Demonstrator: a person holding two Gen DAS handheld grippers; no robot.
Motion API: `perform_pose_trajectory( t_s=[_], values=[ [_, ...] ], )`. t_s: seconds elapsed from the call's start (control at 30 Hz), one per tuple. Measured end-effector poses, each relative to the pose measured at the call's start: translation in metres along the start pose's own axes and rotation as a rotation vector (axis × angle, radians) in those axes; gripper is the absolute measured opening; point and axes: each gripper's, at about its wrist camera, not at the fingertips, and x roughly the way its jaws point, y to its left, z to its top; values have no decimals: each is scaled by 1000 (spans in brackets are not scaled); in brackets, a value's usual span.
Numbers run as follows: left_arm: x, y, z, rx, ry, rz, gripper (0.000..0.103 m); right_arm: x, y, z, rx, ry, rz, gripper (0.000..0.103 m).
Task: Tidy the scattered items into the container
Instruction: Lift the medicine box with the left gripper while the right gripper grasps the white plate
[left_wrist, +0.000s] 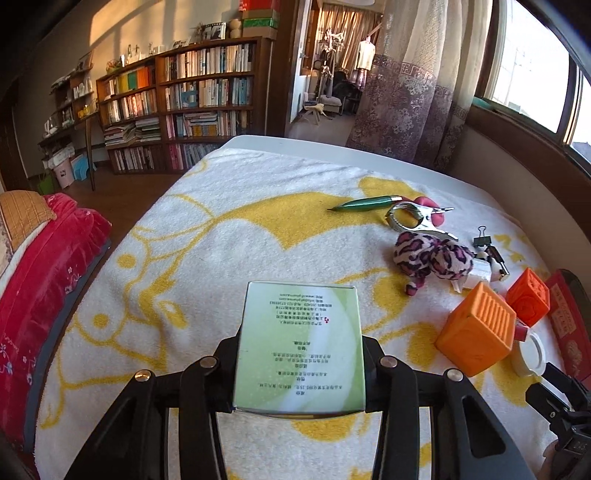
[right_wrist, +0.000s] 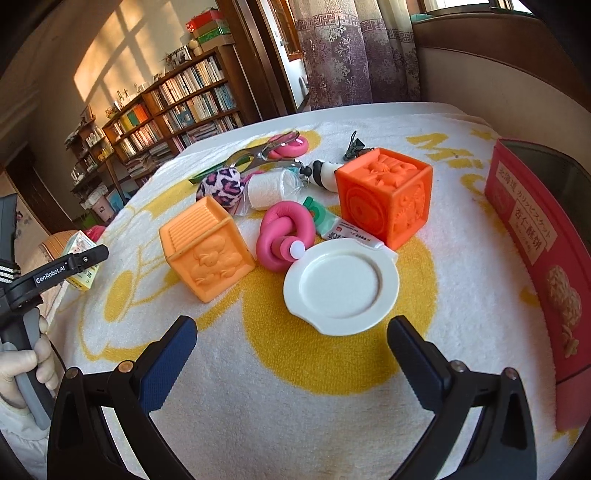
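A green box (left_wrist: 300, 347) is clamped between the left gripper (left_wrist: 300, 354) jaws, lifted off the towel (left_wrist: 207, 236). The right gripper (right_wrist: 291, 332) is held wide open with nothing in it, just short of the white lid (right_wrist: 341, 286). The red tin (right_wrist: 532, 236) is parked at the right edge, cubes (right_wrist: 207, 251) and other bits piled beside it.

The grippers (right_wrist: 291, 343) were black with brass screws and blue ribbed pads (right_wrist: 168, 363); one bore a white "GenRobot.AI" label (right_wrist: 50, 277).

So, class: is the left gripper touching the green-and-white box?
Touching. In the left wrist view the left gripper has both fingers pressed flat against the sides of the green-and-white box, holding it clear of the yellow-patterned towel.
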Motion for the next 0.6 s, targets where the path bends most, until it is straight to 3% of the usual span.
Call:
perform_pose_trajectory(
  t_s=[0.1,0.27,0.6],
  values=[
    [-4,-21,0,11,-12,-67,46,-8,-2,1,18,-45,4,101],
    [3,-44,-2,13,-13,-144,46,-6,-12,4,71,-32,-20,75],
    [28,-32,-17,-41,28,-198,46,11,-16,11,75,42,-97,77]
  ],
)
